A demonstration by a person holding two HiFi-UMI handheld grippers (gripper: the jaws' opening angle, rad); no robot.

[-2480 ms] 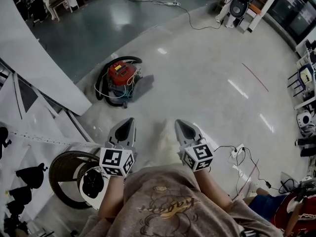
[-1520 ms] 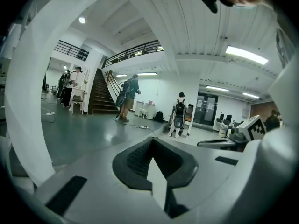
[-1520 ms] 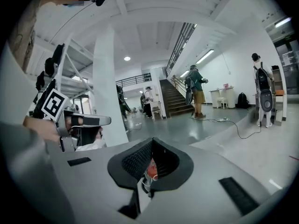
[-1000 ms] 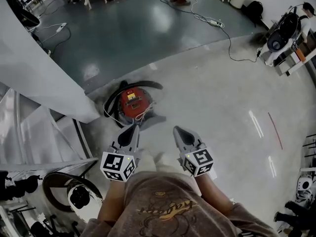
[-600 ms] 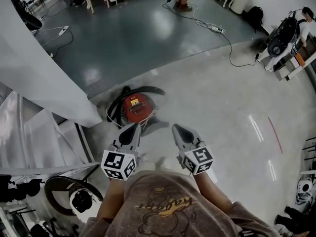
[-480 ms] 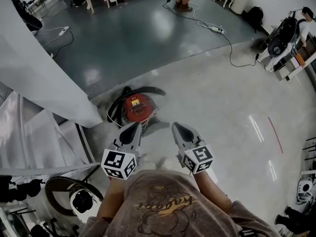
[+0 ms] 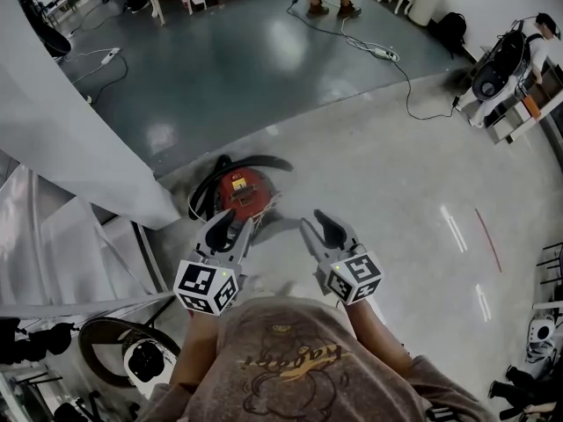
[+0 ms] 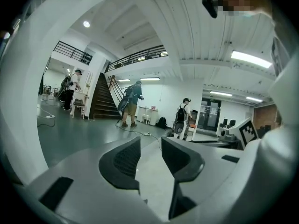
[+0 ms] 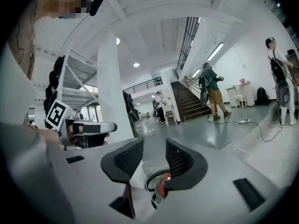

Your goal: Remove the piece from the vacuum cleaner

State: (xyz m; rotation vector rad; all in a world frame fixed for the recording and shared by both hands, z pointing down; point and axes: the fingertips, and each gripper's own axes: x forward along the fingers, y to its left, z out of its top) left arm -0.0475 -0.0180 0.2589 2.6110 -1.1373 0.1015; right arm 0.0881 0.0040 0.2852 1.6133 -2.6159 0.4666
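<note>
Vacuum: round red canister vacuum cleaner (image 7: 242,192), black hose (image 7: 264,159), on floor (image 7: 378,174).
Left gripper (image 7: 232,224): opening, empty.
Right gripper (image 7: 318,224): opening, empty.

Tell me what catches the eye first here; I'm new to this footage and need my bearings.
The red vacuum cleaner stands out on the pale floor, ringed by its black hose, just ahead of the person. The left gripper and right gripper hover short of it. Their jaws are opening, and neither holds anything.
</note>
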